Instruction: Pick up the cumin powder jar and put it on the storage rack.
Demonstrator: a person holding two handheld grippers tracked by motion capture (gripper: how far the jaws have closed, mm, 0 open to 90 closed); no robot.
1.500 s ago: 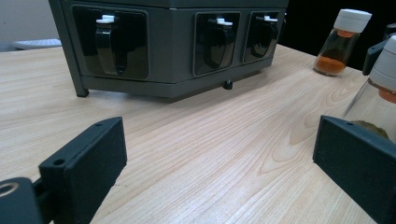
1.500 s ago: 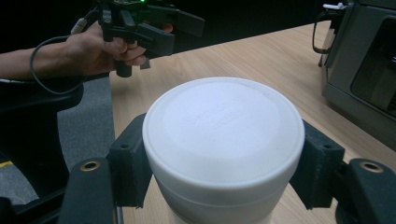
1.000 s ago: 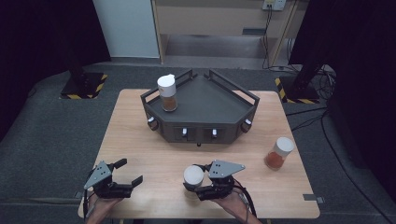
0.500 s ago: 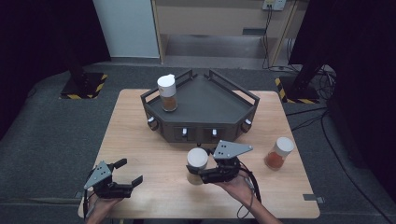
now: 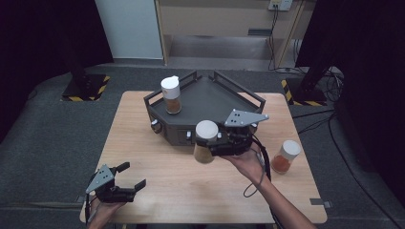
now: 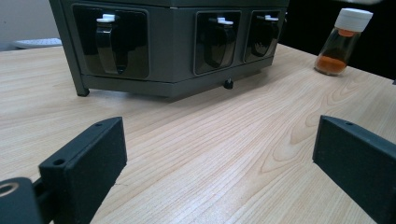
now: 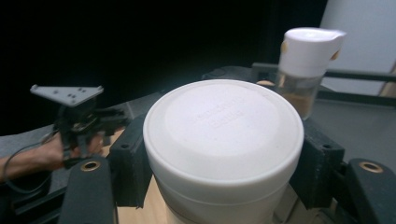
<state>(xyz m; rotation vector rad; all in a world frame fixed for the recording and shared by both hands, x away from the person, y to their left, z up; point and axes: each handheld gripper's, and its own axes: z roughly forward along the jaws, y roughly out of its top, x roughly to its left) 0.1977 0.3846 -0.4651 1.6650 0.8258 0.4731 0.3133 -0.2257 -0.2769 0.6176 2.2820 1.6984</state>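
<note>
The right gripper (image 5: 210, 147) has its fingers (image 7: 128, 163) pinching a white-capped jar (image 5: 206, 141) of tan powder just below the cap, 1 pad on each side, and carries it clear of the surface (image 5: 157, 186), in front of the dark rack (image 5: 205, 98) that stands toward the far edge. The right gripper view shows the cap (image 7: 223, 123) between the 2 black pads, with a second jar (image 7: 308, 65) standing in the rack beyond it. That second jar (image 5: 171, 94) sits in the rack's far left corner; a third jar (image 5: 285, 156) of orange powder stands alone near the right edge of the surface. The left gripper (image 5: 125, 182) rests near the near left corner with its fingers (image 6: 86, 163) spread wide and nothing between them. Judging by how things lie, the held jar seems bound for the rack. The grip sits high on a smooth body, so the jar could swing or slip if the hand tilts. Its base could catch the rack's raised rail on the way in, jolting it loose. Set down too close, it could knock over the jar already there.
</note>
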